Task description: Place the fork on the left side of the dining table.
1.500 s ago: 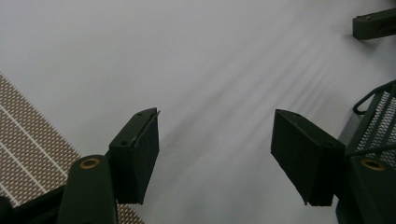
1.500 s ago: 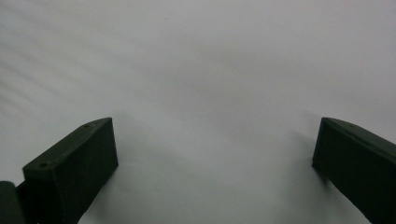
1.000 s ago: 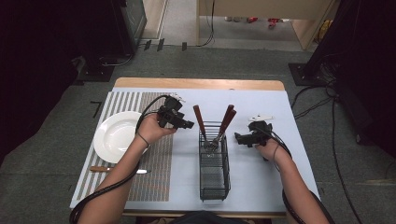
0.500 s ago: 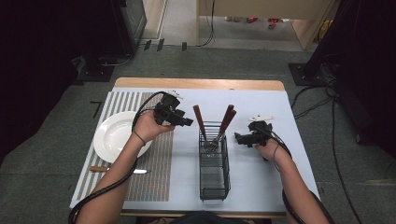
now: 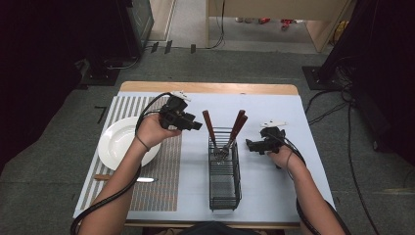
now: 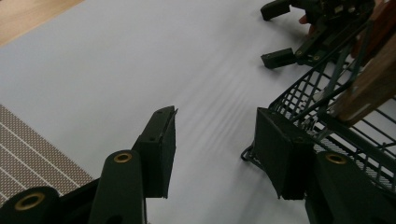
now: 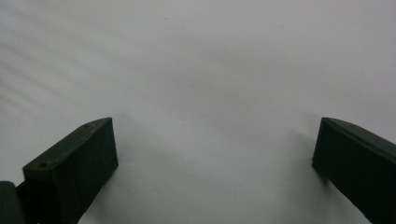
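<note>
Table: a wooden top with a pale blue sheet over most of it and a striped mat on the left part.
Plate: white and round, on the striped mat at the left; the person's left forearm crosses its right edge.
Knife: lies flat on the mat near the plate's near edge, wooden handle to the left, blade to the right, partly under the forearm.
Left gripper: held in the left hand over the right edge of the mat, pointing right toward the basket. In the left gripper view its jaws stand apart with bare blue sheet between them and nothing gripped; the right jaw is just beside the basket's wire corner.
Basket: a black wire basket, long from far to near, in the middle of the blue sheet between the two grippers.
Utensils: at the basket's far end, tilted. One brown handle leans left; two brown handles lean right. Metal heads show inside the wires.
Right gripper: held in the right hand to the right of the basket, pointing left at it, near but apart. In the right gripper view its jaws are wide apart over plain blue sheet and hold nothing.
</note>
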`<state>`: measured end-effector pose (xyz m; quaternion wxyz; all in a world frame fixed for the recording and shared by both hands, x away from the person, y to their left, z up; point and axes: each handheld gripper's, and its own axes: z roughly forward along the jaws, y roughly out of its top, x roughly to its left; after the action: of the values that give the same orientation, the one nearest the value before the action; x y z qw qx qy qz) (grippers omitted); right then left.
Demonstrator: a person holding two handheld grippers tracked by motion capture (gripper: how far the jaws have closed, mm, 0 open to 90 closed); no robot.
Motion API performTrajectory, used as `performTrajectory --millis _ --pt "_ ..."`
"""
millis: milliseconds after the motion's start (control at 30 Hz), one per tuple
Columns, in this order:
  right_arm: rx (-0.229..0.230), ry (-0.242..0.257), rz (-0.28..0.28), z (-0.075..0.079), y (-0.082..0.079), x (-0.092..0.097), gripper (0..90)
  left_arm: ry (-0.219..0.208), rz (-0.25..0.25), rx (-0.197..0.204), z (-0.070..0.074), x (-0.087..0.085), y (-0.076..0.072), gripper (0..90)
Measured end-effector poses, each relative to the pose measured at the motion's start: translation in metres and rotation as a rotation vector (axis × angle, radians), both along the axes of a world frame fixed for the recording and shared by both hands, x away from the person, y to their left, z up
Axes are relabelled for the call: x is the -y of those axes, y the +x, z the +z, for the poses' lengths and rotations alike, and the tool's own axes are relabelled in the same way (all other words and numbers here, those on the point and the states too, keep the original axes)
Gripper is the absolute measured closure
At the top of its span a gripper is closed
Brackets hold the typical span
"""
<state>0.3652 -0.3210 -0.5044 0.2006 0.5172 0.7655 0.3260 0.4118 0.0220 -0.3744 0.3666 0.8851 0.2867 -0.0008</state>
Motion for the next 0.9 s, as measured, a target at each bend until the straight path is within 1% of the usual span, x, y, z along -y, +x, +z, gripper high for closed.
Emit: performTrajectory --millis 400,467,600,700,767,900 --pt "0.000 0.002 -0.001 0.000 0.000 0.000 0.0 -0.027 -0.029 0.038 0.030 -0.002 -0.010 52.2" --pt "0.000 0.001 0.000 0.000 0.000 0.000 0.0 -0.038 -0.039 0.042 0.035 -0.002 -0.012 52.2" --pt "0.000 0.001 0.000 0.000 0.000 0.000 0.0 -0.045 -0.051 0.046 0.044 -0.003 -0.017 52.6" --pt "-0.001 0.001 -0.001 0.000 0.000 0.000 0.0 -0.063 -0.066 0.044 0.050 -0.004 -0.020 53.2" --pt "-0.001 0.001 0.000 0.000 0.000 0.000 0.0 -0.083 -0.078 0.038 0.053 -0.004 -0.021 53.8" --pt "-0.001 0.001 0.000 0.000 0.000 0.000 0.0 -0.094 -0.086 0.049 0.058 -0.002 -0.022 54.6"
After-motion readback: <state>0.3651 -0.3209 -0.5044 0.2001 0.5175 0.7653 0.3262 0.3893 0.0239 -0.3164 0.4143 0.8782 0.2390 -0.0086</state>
